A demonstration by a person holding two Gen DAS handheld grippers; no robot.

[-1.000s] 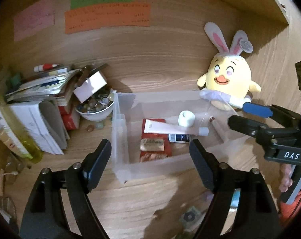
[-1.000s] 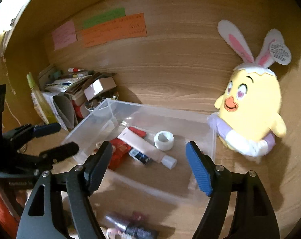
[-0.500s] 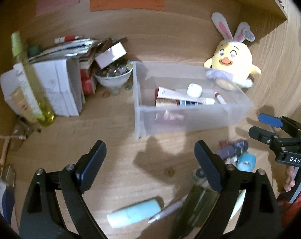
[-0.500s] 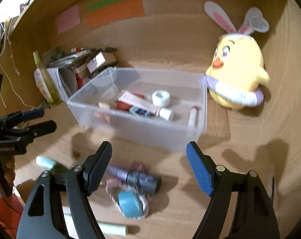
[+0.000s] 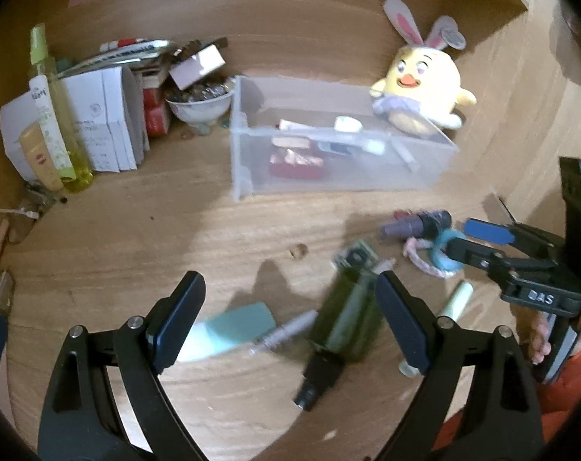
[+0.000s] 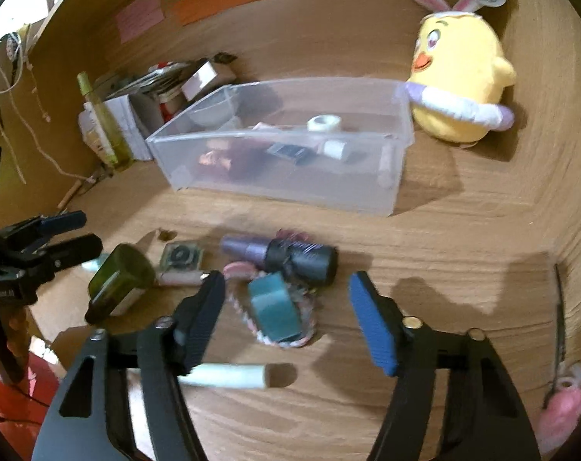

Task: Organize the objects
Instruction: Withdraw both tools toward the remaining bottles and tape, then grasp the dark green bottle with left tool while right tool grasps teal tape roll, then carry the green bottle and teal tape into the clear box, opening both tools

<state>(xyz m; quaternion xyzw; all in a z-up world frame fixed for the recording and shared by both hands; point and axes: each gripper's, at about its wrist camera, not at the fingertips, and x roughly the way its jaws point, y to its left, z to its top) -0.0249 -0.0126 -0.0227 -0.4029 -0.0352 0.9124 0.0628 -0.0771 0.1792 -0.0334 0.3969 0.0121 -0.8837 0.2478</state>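
A clear plastic bin (image 5: 340, 161) (image 6: 283, 176) on the wooden desk holds a white tube, a tape roll and red packets. In front of it lie loose items: a dark green bottle (image 5: 348, 315) (image 6: 117, 284), a teal tube (image 5: 229, 330), a pen (image 5: 286, 332), a purple-and-black bottle (image 6: 290, 257), a teal tape roll on a pink braided cord (image 6: 275, 307) and a pale green stick (image 6: 229, 376). My left gripper (image 5: 290, 315) is open and empty above the teal tube and green bottle. My right gripper (image 6: 290, 315) is open and empty over the teal roll.
A yellow bunny-eared plush (image 6: 459, 80) (image 5: 421, 84) sits right of the bin. White boxes, a yellow-green bottle (image 5: 56, 115) and a bowl of small trinkets (image 5: 198, 103) stand at the back left. A pink object (image 6: 563, 411) lies at the far right.
Both grippers have pulled back from the bin and lowered toward the loose items in front of it. The bin now sits farther away in both views.
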